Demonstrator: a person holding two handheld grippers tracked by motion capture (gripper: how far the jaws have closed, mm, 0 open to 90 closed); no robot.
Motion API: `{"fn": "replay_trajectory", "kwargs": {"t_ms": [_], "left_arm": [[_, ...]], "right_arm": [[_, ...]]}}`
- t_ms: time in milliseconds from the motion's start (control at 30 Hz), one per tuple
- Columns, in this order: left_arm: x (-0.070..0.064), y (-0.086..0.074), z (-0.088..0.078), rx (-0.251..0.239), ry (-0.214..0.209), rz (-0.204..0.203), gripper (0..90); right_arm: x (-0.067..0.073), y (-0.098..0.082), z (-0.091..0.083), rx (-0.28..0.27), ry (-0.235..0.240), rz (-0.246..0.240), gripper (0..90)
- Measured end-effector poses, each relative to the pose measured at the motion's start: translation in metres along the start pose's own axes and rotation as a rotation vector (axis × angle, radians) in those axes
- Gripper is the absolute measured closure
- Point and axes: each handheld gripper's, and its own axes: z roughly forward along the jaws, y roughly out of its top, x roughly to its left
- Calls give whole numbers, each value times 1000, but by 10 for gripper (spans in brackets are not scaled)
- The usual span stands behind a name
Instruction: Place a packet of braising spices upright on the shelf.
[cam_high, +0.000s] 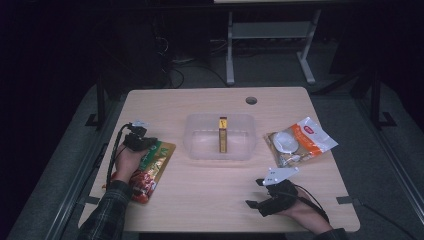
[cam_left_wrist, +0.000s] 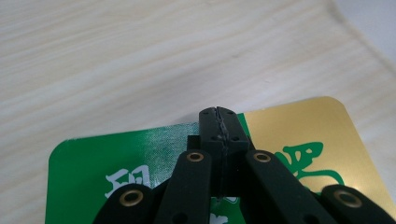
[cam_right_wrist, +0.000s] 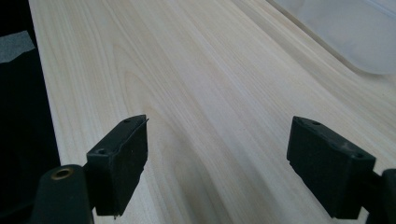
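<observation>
A flat packet, green and gold at the top and red lower down, lies at the table's left. My left gripper hangs over its far end. In the left gripper view the jaws are shut, tips together at the far edge of the packet; nothing shows between them. My right gripper rests near the front edge at the right, pointing left. Its jaws stand open over bare wood. A clear plastic bin sits mid-table with a narrow gold and red box upright inside.
An orange and white packet lies to the right of the bin. A corner of the bin shows at the upper right of the right gripper view. A round cable hole is near the table's far edge.
</observation>
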Motion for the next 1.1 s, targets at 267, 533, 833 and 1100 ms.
{"fn": "replay_trajectory", "kwargs": {"t_ms": [267, 533, 833, 1100], "left_arm": [[-26, -7, -7, 14, -50, 47, 900], [-57, -14, -14, 41, -93, 127, 900], [-87, -30, -29, 62, -156, 179, 900], [-114, -47, -42, 48, -224, 220, 900]], "right_arm": [[1, 1, 0, -3, -3, -6, 199], [3, 2, 2, 6, -4, -27, 198], [4, 2, 2, 12, -7, -36, 198], [5, 2, 2, 9, -9, -46, 197]]}}
